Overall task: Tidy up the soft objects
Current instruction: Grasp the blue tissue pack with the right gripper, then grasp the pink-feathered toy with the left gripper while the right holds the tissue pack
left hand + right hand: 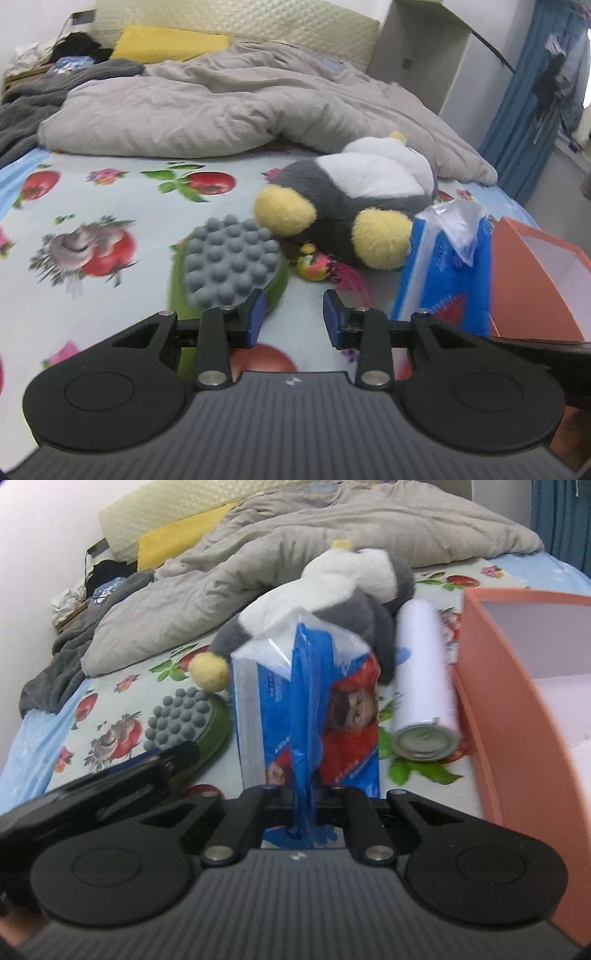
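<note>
pinching tissue pack [306, 716] wrapper in closed right tongs [303, 794] for boxing; left tongs [293, 317] part-open, empty

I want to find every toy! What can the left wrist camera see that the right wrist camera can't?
Only the left wrist view shows the small pink and yellow feather toy and the open left claw with nothing in it.

Only the right wrist view shows the white roll beside the orange box, and the right claw shut on the blue tissue pack's wrapper.

Both show the plush penguin, the bumpy gray ball, the tissue pack, the box and the gray blanket.
</note>
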`<act>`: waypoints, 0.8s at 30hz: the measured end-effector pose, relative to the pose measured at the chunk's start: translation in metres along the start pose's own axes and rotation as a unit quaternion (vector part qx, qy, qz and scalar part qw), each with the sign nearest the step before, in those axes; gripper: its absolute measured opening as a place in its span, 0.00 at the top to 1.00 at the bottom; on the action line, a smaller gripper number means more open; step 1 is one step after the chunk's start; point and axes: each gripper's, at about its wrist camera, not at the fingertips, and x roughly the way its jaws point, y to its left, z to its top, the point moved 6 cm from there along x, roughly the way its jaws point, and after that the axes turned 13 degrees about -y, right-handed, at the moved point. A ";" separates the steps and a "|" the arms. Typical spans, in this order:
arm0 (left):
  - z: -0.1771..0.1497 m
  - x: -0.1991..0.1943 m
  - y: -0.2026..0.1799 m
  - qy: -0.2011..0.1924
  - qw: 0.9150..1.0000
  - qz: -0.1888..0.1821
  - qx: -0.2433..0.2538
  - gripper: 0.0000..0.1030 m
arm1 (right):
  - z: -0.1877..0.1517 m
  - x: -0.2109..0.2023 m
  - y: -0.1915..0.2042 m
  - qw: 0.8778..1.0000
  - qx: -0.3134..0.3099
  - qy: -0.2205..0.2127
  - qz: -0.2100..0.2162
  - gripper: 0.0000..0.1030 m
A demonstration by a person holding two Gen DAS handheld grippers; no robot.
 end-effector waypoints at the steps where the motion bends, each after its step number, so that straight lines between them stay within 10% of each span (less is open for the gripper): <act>1: 0.000 0.006 -0.004 0.002 1.000 -0.003 0.006 0.61 | 0.001 -0.003 -0.004 1.000 0.000 -0.001 -0.002 0.92; 13: 0.001 0.073 -0.045 0.025 0.991 -0.027 0.126 0.44 | 0.011 -0.017 -0.037 1.000 0.009 0.000 -0.013 0.93; 24: -0.007 0.111 -0.072 0.032 0.960 -0.013 0.277 0.44 | 0.006 -0.014 -0.049 1.000 0.021 0.014 -0.006 0.93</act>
